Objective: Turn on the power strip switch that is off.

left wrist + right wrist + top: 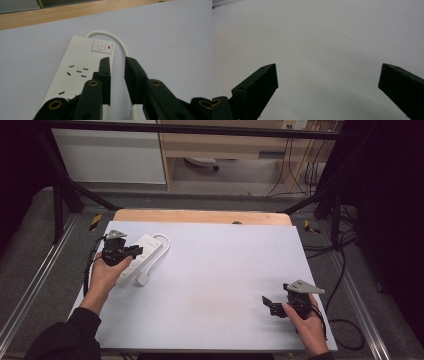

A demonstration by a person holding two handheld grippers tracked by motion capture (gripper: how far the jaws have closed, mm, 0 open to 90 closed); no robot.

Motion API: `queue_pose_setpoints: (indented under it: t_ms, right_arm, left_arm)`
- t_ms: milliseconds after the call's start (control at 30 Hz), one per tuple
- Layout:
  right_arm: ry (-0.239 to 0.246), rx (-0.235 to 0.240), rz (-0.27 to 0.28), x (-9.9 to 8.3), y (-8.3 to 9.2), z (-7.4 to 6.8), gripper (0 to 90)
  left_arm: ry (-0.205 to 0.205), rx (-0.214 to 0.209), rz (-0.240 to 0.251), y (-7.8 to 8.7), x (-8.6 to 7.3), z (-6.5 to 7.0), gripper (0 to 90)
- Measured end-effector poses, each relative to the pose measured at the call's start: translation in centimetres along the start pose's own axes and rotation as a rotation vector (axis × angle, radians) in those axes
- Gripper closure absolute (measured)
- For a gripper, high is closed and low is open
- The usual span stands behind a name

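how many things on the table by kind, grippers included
power strip with its cable and plug: 1
black two-jaw grippers: 2, the left gripper over the strip's edge with jaws nearly together, the right gripper over bare white board with jaws wide apart
total: 3

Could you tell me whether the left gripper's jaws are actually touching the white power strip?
Cannot tell. In the left gripper view the left gripper has one jaw over the power strip's edge, the other over its cable, but neither contact nor a gap shows plainly.
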State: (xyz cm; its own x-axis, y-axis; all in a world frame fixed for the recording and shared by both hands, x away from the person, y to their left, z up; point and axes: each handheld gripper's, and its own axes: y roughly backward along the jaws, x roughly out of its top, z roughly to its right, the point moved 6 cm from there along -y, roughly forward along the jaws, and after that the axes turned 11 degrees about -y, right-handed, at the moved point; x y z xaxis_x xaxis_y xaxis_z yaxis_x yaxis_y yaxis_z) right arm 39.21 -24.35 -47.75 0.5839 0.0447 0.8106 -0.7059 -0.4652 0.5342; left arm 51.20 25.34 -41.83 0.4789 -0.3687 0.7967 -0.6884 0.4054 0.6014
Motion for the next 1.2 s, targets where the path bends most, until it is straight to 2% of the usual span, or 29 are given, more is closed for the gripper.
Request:
queue_pose_setpoints:
  t_ms: [600,1200]
  right_arm:
    - [-0.001,0.000,0.003,0.03,0.01,0.02,3.0]
    - [0.002,-0.001,0.000,0.02,-0.01,0.03,3.0]
  left_arm:
    - [0.005,-0.007,0.015,-0.32,-0.26,0.15,88.2]
    - [-0.015,-0.018,0.017,-0.75,-0.23,0.72,90.0]
